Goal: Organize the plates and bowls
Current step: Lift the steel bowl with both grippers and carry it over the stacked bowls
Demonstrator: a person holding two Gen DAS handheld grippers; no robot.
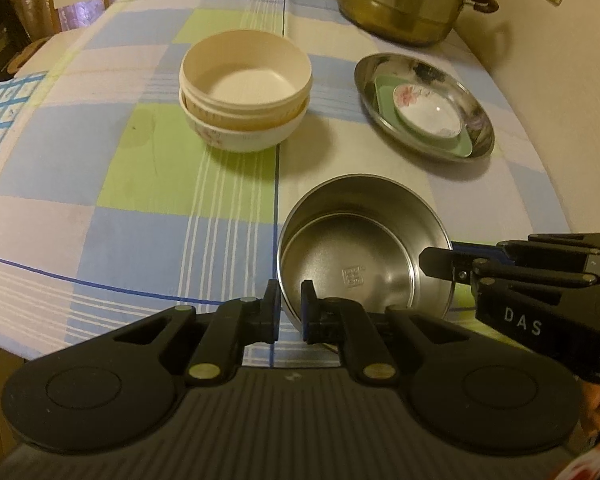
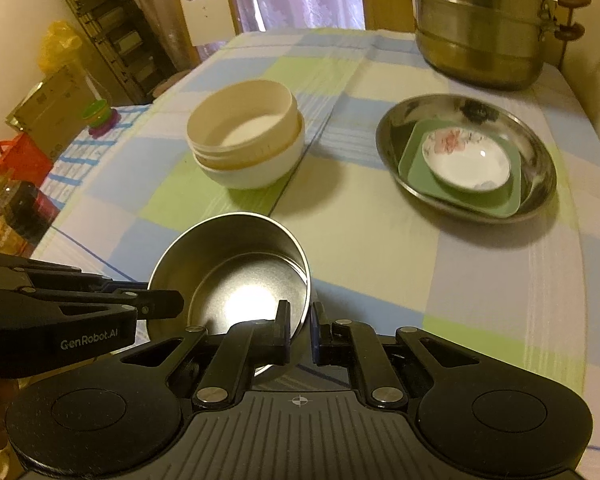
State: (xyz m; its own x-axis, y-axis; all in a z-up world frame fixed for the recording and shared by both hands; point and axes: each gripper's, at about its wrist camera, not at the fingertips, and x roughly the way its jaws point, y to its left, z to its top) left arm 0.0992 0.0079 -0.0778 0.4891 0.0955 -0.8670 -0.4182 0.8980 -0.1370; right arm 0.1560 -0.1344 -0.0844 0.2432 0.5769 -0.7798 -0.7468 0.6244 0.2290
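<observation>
A table [image 1: 140, 216] under a checked cloth in blue, green and white fills both views; curtains and a shelf stand behind it.

Nearest the cameras is the steel bowl [image 1: 364, 248]. Both grippers are clamped on its rim. The left gripper [image 1: 291, 312] pinches the near wall, one finger outside and one inside. The right gripper [image 2: 301, 330] pinches the rim on the opposite side in the same manner. Neither has spare opening. The bowl sits tilted in the right wrist view and appears to be clear of the cloth, though its underside is hidden.

Further back, left of centre, stands the bowl stack [image 1: 246, 92]: cream bowls nested in a white one. To its right lies the steel plate [image 1: 424, 106], carrying a green dish [image 1: 462, 145] and a small floral saucer [image 1: 426, 110]. A large steamer pot [image 1: 408, 0] stands at the far edge.

Step in hand: two-handed lift of the steel bowl, judged to be bound for the bowl stack. The next move calls for keeping both grips level, carrying the bowl forward over the stack, centring it, and lowering before either gripper releases. A thin, slick rim may slip if the hands diverge.
</observation>
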